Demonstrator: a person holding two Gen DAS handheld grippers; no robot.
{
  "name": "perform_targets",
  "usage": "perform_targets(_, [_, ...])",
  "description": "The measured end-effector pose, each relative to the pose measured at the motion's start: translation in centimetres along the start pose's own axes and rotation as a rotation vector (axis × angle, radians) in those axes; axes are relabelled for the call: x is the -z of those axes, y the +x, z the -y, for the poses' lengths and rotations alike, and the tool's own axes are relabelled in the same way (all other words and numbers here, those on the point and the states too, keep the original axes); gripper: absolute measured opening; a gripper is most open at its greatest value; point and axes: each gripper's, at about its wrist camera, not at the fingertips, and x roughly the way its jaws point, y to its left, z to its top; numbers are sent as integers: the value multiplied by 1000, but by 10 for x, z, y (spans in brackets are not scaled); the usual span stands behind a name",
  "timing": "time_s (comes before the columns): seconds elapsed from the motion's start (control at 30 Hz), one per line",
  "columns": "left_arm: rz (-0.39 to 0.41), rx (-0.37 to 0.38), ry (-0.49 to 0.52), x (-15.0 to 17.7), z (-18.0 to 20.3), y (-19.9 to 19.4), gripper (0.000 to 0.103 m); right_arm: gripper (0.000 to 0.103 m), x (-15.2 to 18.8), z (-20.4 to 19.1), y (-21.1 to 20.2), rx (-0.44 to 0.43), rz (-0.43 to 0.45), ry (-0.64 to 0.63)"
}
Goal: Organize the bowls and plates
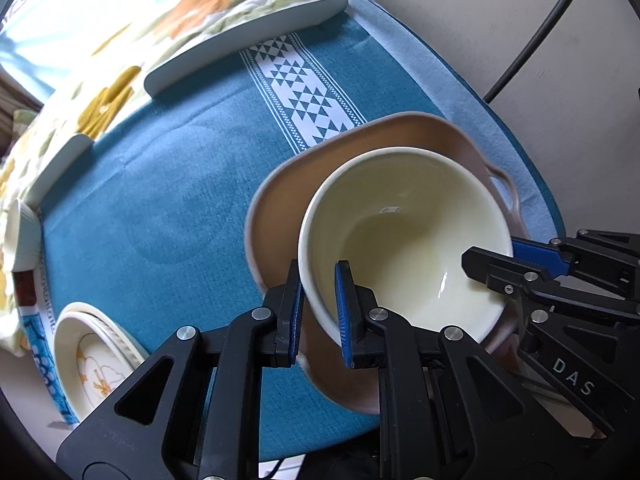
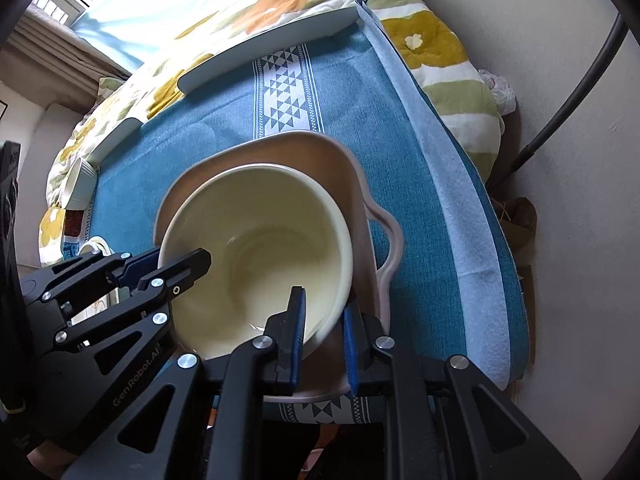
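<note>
A cream bowl [image 1: 408, 236] sits tilted inside a pinkish-brown handled dish [image 1: 280, 208] on a blue cloth. My left gripper [image 1: 320, 312] is shut on the bowl's near rim, one pad inside and one outside. My right gripper [image 2: 324, 332] is shut on the bowl's [image 2: 260, 240] opposite rim, over the dish [image 2: 360, 200]. Each gripper shows in the other's view: the right one [image 1: 516, 260] and the left one [image 2: 168, 264].
A patterned plate stack [image 1: 92, 360] lies at the table's left edge. A white ribbed cup [image 2: 80, 184] stands at the far left. Pale trays [image 1: 248, 40] and a floral quilt [image 2: 280, 4] lie beyond the cloth. A wall and black cable [image 1: 532, 40] are on the right.
</note>
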Motion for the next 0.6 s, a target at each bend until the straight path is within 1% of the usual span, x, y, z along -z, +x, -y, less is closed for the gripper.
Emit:
perform_targets(0.13, [33,-40,29,2,3,-4,13,16,1,-4,-3,27,26,-30])
perform_targets(0.23, [59,-65,53,2,6,-10,13,16,1,-3,-7,33,38,-34])
perform_targets(0.3, [62,-72,58,2,8,-11,13,16,2,-2,-9,26,47,-29])
perform_targets(0.47, [51,-49,27,3,3,-11,13,16,3,1,-14,22,56,-25])
perform_targets(0.6, [83,-20,-25,7,-5,-26,13,16,4,3,-29,6,89,-20])
